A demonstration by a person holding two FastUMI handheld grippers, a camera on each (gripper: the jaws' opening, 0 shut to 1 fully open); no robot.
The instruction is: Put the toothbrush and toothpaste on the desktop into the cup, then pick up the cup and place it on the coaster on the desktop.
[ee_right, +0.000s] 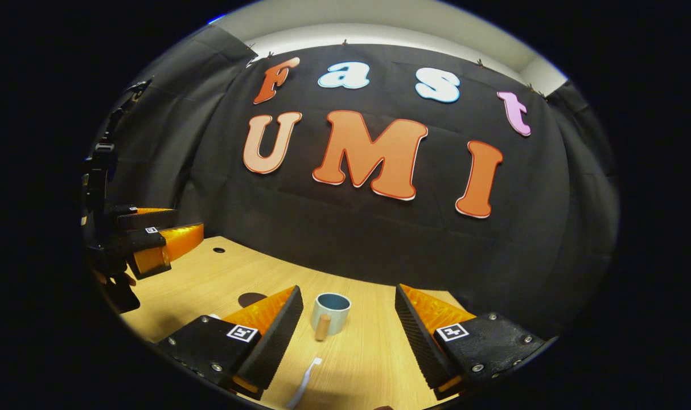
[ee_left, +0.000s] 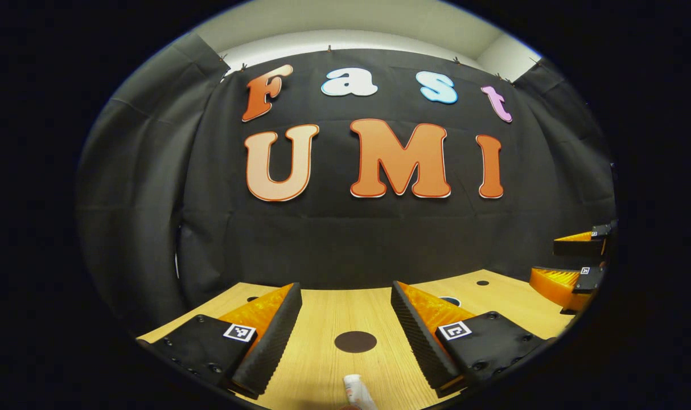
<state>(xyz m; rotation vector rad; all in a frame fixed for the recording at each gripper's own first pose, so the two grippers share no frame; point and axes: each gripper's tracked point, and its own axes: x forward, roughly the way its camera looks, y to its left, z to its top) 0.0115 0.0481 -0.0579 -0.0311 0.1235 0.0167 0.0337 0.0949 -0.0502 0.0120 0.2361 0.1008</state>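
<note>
Left gripper view: left tongs (ee_left: 345, 336) spread above toothpaste (ee_left: 358, 392); right tongs (ee_right: 348, 336) spread, level, facing cup (ee_right: 330, 312)

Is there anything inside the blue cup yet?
In the right gripper view, the cup shows no toothbrush or toothpaste sticking out. The toothbrush lies on the table. The cup's bottom is hidden by its rim.

We see a wooden counter (ee_left: 323, 341) with a small dark hole (ee_right: 219, 250) near its far edge. Behind it hangs a black cloth wall (ee_left: 345, 239). Above that is a pale wall (ee_left: 351, 23).
</note>
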